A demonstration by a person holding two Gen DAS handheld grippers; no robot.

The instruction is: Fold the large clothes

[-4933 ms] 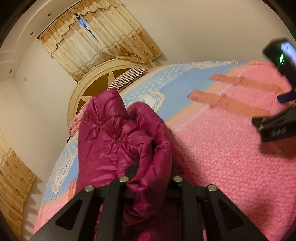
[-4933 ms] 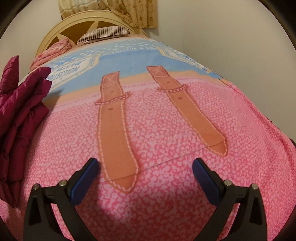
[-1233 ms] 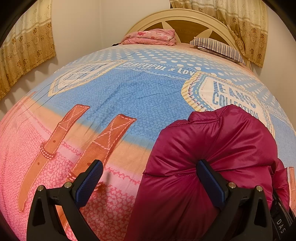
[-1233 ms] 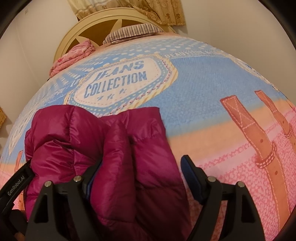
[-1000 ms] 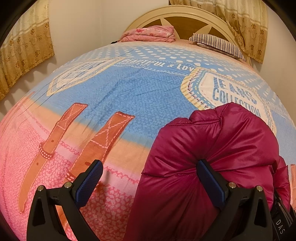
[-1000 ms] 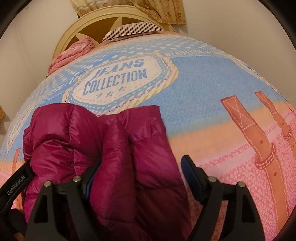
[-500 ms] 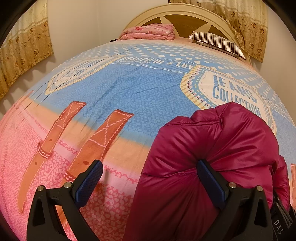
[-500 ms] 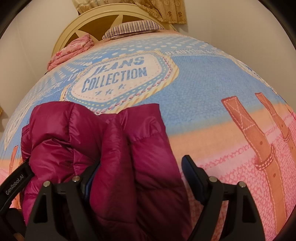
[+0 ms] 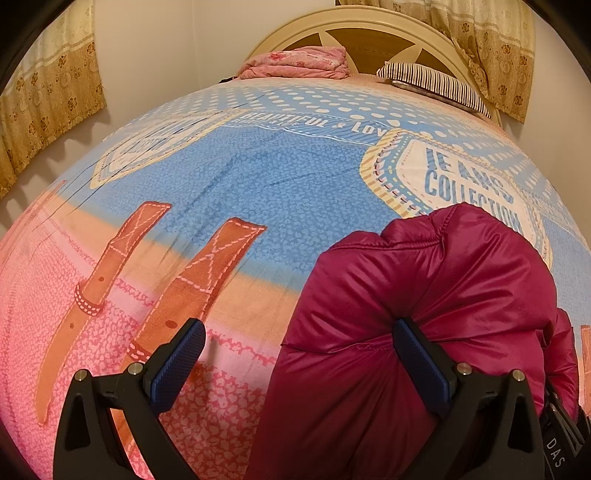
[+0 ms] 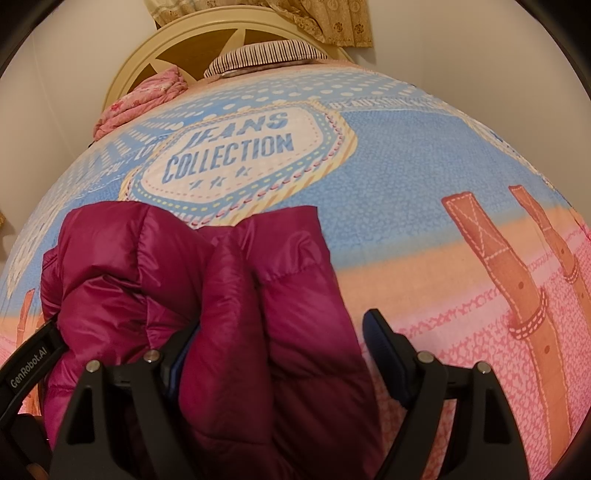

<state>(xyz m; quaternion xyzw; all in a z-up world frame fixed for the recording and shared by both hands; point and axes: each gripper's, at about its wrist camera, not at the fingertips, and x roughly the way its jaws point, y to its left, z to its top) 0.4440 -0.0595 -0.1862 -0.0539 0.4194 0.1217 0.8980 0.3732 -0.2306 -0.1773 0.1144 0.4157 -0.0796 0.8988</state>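
A magenta puffer jacket [image 9: 436, 302] lies bunched in a rounded bundle on the bed; it also shows in the right wrist view [image 10: 229, 295]. My left gripper [image 9: 299, 354] is open at the jacket's left edge; its right finger [image 9: 421, 354] presses into the fabric and its left finger [image 9: 177, 358] is over the sheet. My right gripper [image 10: 280, 350] is open and straddles the jacket's right part; its left finger [image 10: 181, 354] is half buried in folds and its right finger [image 10: 384, 343] is beside the jacket. The left gripper's body [image 10: 26, 365] shows at the lower left.
The bed sheet [image 9: 258, 177] is blue and pink with printed straps and a "JEANS COLLECTION" badge [image 10: 236, 147]. A folded pink blanket [image 9: 295, 66] and a striped pillow [image 9: 436, 85] lie by the cream headboard [image 9: 354, 26]. Curtains [image 9: 48, 85] hang left and right.
4.9 s ago my left gripper held the jacket aloft; now it lies on the bed between both open grippers. In the last second both views crept slightly forward.
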